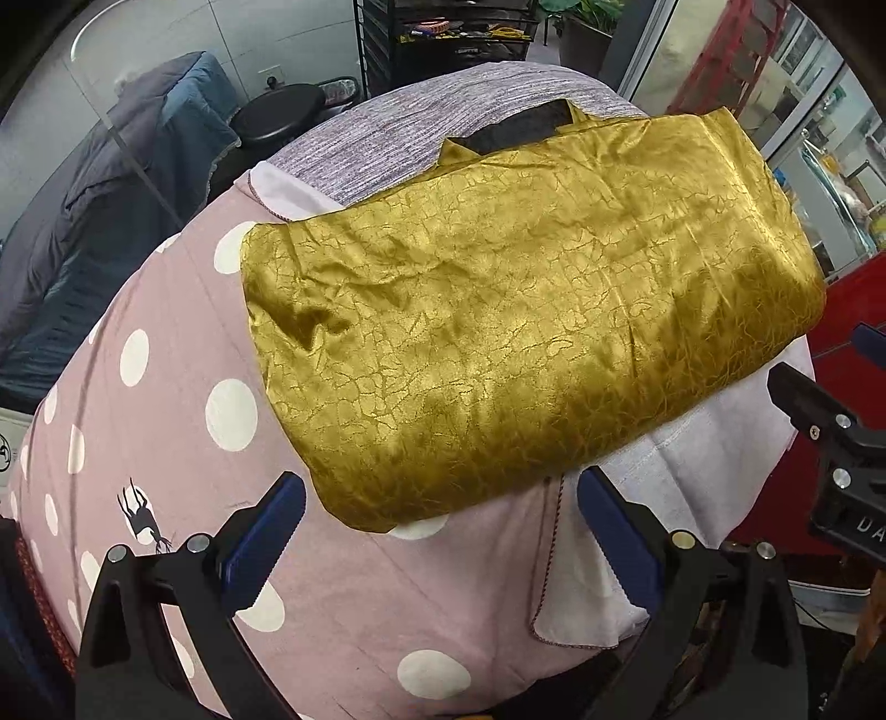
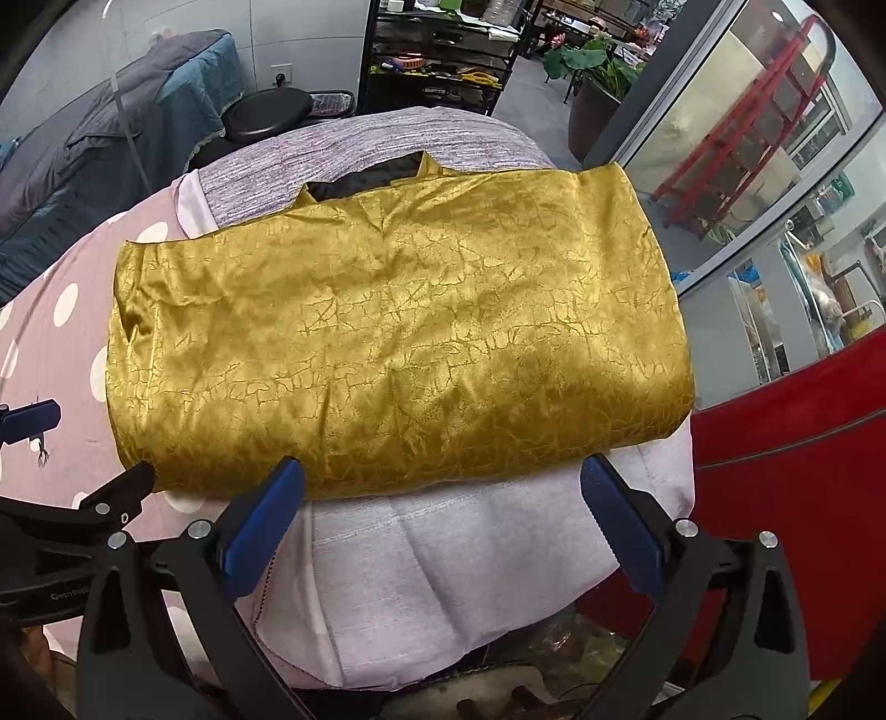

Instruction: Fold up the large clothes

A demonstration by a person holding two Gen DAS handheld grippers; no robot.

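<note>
A shiny gold garment (image 1: 515, 310) lies folded into a flat rectangle on the cloth-covered table; it also fills the middle of the right wrist view (image 2: 398, 338). A dark collar lining (image 2: 365, 180) shows at its far edge. My left gripper (image 1: 443, 504) hovers open just before the garment's near left corner, holding nothing. My right gripper (image 2: 443, 487) is open at the garment's near edge, its blue pads (image 2: 266, 515) apart and empty. Each gripper shows at the side of the other's view: the right one (image 1: 830, 437), the left one (image 2: 66, 498).
The table carries a pink polka-dot cover (image 1: 166, 443), a white towel (image 2: 454, 565) under the garment's near edge and a grey striped cloth (image 1: 421, 122) at the far side. Around it are a black stool (image 2: 266, 113), a dark shelf rack (image 2: 443, 50) and a red panel (image 2: 792, 443).
</note>
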